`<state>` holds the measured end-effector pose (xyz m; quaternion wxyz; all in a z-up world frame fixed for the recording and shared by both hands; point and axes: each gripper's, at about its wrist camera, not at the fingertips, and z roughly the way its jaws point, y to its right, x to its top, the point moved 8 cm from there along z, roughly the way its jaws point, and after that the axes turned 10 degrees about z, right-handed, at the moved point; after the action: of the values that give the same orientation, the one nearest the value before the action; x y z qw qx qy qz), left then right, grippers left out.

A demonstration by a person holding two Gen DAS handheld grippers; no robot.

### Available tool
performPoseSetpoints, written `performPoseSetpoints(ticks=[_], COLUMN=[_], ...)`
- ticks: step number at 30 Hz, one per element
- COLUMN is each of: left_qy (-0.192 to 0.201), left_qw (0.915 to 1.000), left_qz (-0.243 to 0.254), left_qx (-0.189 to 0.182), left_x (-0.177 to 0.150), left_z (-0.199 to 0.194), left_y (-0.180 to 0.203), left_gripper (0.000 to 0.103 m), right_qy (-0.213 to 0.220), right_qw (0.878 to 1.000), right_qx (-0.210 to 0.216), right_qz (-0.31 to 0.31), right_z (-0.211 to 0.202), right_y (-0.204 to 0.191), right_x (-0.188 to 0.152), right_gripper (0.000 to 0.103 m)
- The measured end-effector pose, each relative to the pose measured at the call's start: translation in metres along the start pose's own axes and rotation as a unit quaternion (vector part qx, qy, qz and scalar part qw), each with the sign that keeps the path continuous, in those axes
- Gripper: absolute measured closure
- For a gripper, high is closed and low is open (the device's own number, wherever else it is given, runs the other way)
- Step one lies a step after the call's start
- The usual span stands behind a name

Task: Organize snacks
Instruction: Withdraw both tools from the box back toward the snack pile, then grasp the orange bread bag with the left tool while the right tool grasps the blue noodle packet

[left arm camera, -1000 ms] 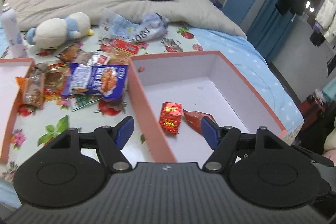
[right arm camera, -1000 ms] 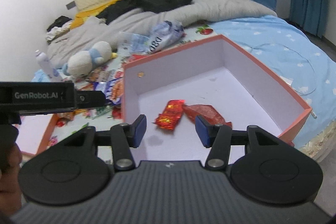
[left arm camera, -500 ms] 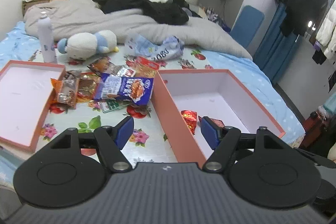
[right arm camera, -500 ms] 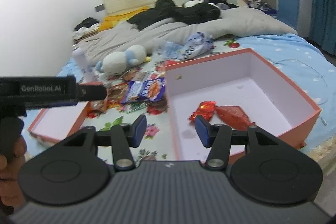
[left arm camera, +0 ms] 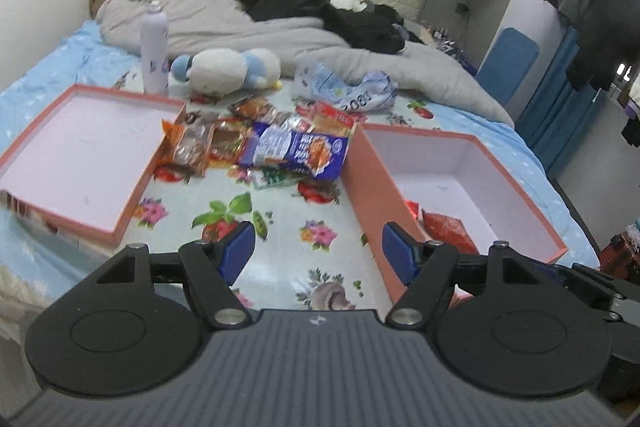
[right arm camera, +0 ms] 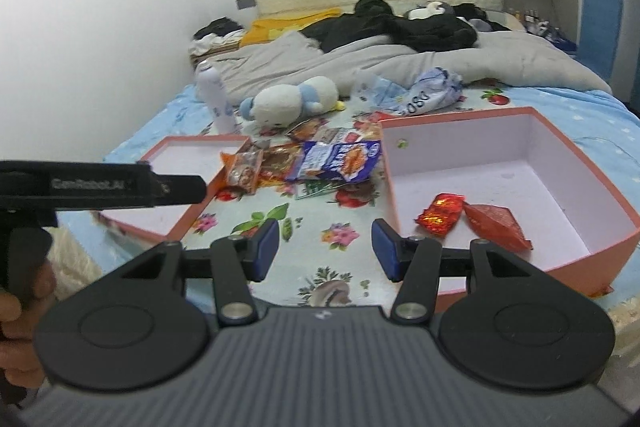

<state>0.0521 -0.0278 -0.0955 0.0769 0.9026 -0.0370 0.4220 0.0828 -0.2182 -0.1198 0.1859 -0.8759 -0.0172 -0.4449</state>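
Observation:
A pile of snack packets (left arm camera: 276, 143) (right arm camera: 320, 159) lies on the flowered bed cover between two orange boxes. On top is a blue and white packet (left arm camera: 300, 149) (right arm camera: 340, 161). The deep box (left arm camera: 472, 151) (right arm camera: 560, 155) on the right holds a shiny red packet (right arm camera: 440, 214) and a plain red one (right arm camera: 496, 221) (left arm camera: 448, 229). The shallow lid (left arm camera: 80, 147) (right arm camera: 192, 167) on the left holds nothing. My left gripper (left arm camera: 319, 253) and right gripper (right arm camera: 325, 249) both hover open above the cover near the bed's front edge, with nothing between their fingers.
A white and blue plush toy (left arm camera: 228, 69) (right arm camera: 292, 101), a white spray bottle (left arm camera: 154, 49) (right arm camera: 214, 95) and a crumpled plastic bag (left arm camera: 348, 91) (right arm camera: 412, 91) lie behind the pile. Grey bedding and dark clothes cover the far bed. A hand (right arm camera: 16, 339) holds the left gripper's handle.
Both grippers have drawn back and to the left from over the deep box, so the snack pile and the shallow lid have come into fuller view. The jaws have kept the same width.

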Motion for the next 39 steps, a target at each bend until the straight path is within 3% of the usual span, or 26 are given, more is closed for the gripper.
performPoseSetpoints(ticks=[18,30,39], left_qy=[-0.015,-0.042,-0.076], left_qw=[0.9998,0.9978,0.9943], left_qz=[-0.012,-0.040,-0.063], left_qx=[0.001,0.031,0.042], left_x=[0.017,0.021,0.022], left_z=[0.042,0.090,0.146], left_y=[-0.018,-0.068,-0.114], left_gripper=[0.028,0.028,0.028], right_qy=[-0.021,-0.051,-0.067], right_qw=[0.999,0.998,0.997], right_qx=[-0.010,-0.011,-0.018], right_qz=[-0.022,-0.026,-0.036], right_z=[0.036,0.092,0.155], right_y=[-0.010,-0.021,-0.031], right_x=[-0.003,0.002,0.017], right_gripper=[0.049,0.049,0.049])
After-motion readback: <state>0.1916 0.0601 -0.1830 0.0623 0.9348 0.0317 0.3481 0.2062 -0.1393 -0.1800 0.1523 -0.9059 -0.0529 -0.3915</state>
